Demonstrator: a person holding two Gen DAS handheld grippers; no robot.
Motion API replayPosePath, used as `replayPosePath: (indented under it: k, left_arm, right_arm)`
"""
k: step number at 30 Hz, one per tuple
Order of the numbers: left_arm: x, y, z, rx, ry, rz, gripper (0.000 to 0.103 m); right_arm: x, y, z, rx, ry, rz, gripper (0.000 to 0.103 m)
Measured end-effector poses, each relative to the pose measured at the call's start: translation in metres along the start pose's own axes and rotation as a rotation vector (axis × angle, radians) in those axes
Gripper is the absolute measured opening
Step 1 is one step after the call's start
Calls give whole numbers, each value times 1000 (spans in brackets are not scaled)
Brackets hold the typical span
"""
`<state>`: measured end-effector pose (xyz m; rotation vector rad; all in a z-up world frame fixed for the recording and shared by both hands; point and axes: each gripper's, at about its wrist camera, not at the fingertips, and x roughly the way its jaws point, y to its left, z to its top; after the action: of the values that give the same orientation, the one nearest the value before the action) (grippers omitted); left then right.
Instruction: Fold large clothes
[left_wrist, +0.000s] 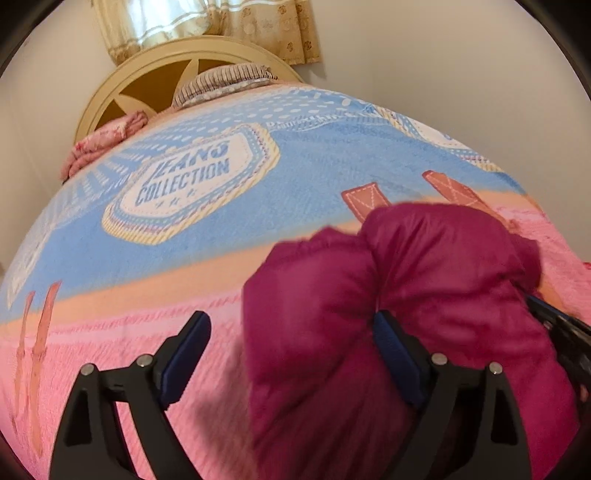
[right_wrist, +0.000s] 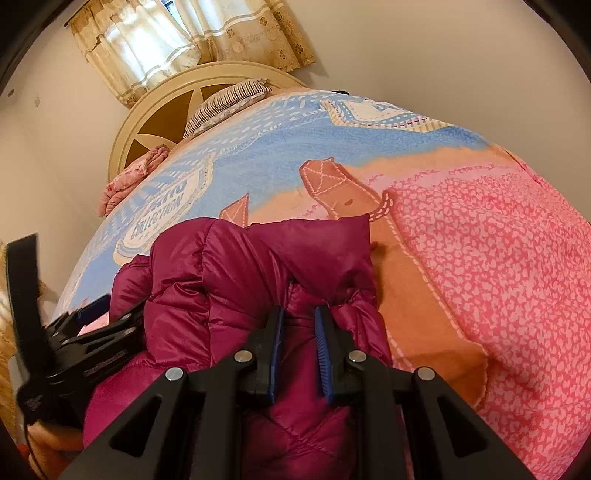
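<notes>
On the blanket (right_wrist: 480, 236), right claw (right_wrist: 298, 332) pinching magenta jacket (right_wrist: 229, 266), left claw (left_wrist: 291, 354) spread wide.

black left gripper (left_wrist: 291, 354) and right gripper (right_wrist: 299, 347): blue ribbed pads, silver screws.
</notes>
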<state>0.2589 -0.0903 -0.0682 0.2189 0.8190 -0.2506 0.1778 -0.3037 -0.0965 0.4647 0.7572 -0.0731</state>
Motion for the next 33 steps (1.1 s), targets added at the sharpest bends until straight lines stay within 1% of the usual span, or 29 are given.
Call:
replayPosePath:
  k: [3, 6, 9, 10, 11, 12, 13, 14, 15, 17, 21, 22, 23, 25, 26, 28, 29, 30, 33]
  left_arm:
    - [-20, 11, -9, -15, -12, -5, 101]
    - [-36, 15, -18, -9, -19, -1, 101]
    - [-47, 17, -25, -1, -21, 1, 101]
    - [-51, 18, -27, 0, -24, 0, 101]
    - [-53, 19, -28, 0, -27, 1, 101]
    - [-56, 20, -29, 3, -32, 2, 101]
    - [-60, 21, -31, 6, -39, 2, 101]
    - [-63, 22, -32, 8, -47, 5, 101]
    - [-65, 23, -33, 11, -51, 5, 101]
    - [-69, 24, -34, 11, -62, 0, 101]
    - [-74, 26, -38, -3, -72, -30, 101]
    - [-75, 28, -39, -15, -77, -60, 101]
    - [-77, 32, -40, -33, -84, -108, 101]
    - [-78, 49, -44, -138, -99, -302, 101]
    - [-74, 59, -46, -206, -86, -385, 101]
    - [-62, 69, -50, -295, -49, -478, 102]
    - [-55, 70, -52, -320, -36, -510, 102]
    - [-51, 69, -54, -327, -28, -526, 102]
    - [-38, 62, -59, -329, -19, -566, 102]
  right_arm:
    - [-2, -5, 0, 28, -1, 35, 18]
    - [-7, -6, 2, 37, 7, 48, 19]
    - [-20, -2, 3, 24, 20, 31, 23]
    - [-28, -1, 2, 21, 18, 40, 29]
    - [-38, -1, 1, 18, 8, 62, 43]
    - [-48, -1, 0, 14, -4, 75, 53]
    - [-60, -1, -2, 8, -23, 77, 70]
    - [-72, -3, -5, 4, -42, 81, 78]
    - [-82, -5, -8, -1, -52, 92, 78]
    - [-98, -10, -12, -12, -46, 113, 79]
    - [-108, -21, -17, -13, 22, 165, 79]
    - [-109, -23, -16, -11, 30, 178, 79]
    - [-110, -25, -15, -11, 36, 192, 79]
    - [-111, -31, -10, 6, 25, 217, 79]
    - [-110, -37, -8, 42, 12, 239, 79]
    - [-101, -50, -4, 130, 11, 272, 79]
    - [-94, -54, -3, 155, 24, 262, 79]
    - [-88, -54, -2, 155, 39, 248, 79]
    - [-69, -45, -3, 100, 69, 250, 79]
